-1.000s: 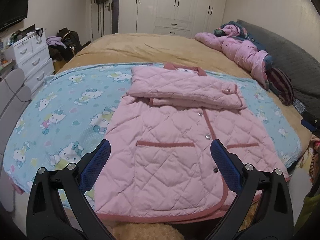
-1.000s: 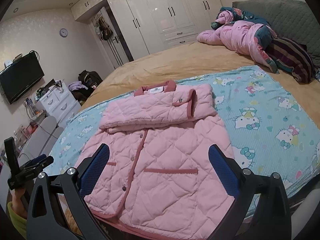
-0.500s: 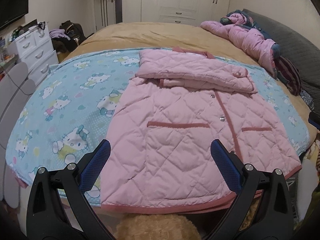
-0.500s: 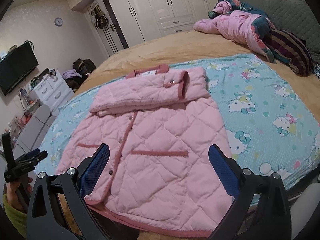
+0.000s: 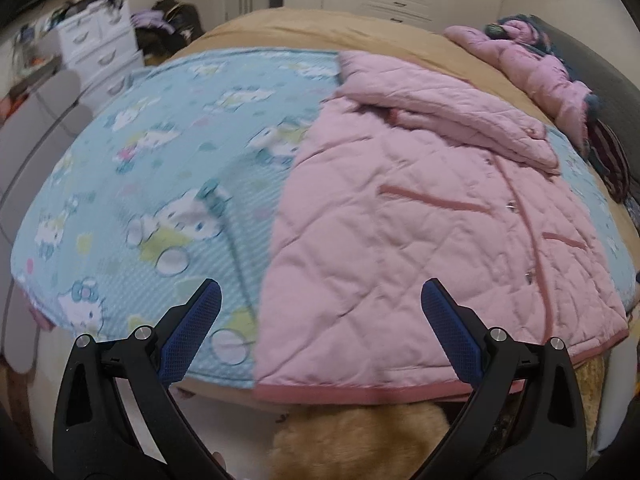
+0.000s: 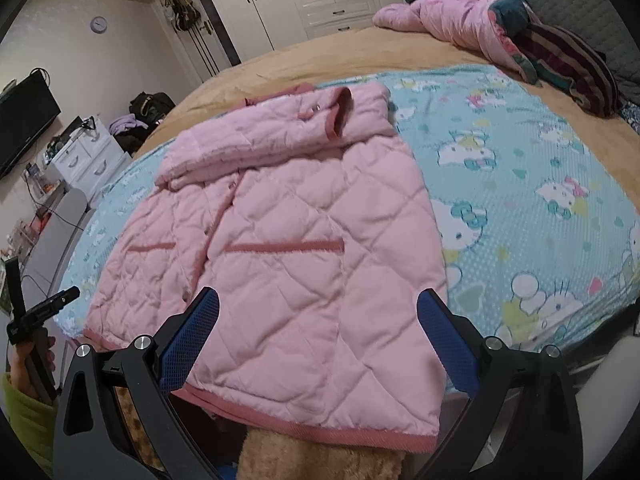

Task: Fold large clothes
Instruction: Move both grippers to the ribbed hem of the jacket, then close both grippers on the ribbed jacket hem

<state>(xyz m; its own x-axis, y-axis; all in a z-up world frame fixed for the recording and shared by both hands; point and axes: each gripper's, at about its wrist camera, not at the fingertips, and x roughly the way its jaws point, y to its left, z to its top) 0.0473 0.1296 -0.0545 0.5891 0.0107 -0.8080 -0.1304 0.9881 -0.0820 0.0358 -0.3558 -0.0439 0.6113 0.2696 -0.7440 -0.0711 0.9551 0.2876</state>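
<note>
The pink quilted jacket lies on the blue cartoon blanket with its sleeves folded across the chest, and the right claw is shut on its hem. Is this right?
Not quite. The right claw is open, holding nothing of the pink quilted jacket; the right wrist view shows this. The rest holds.

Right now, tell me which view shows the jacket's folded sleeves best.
The right wrist view: the folded sleeves lie sharp and whole across the pink jacket, cuff and snap visible. The left wrist view shows them motion-blurred and farther off.
</note>
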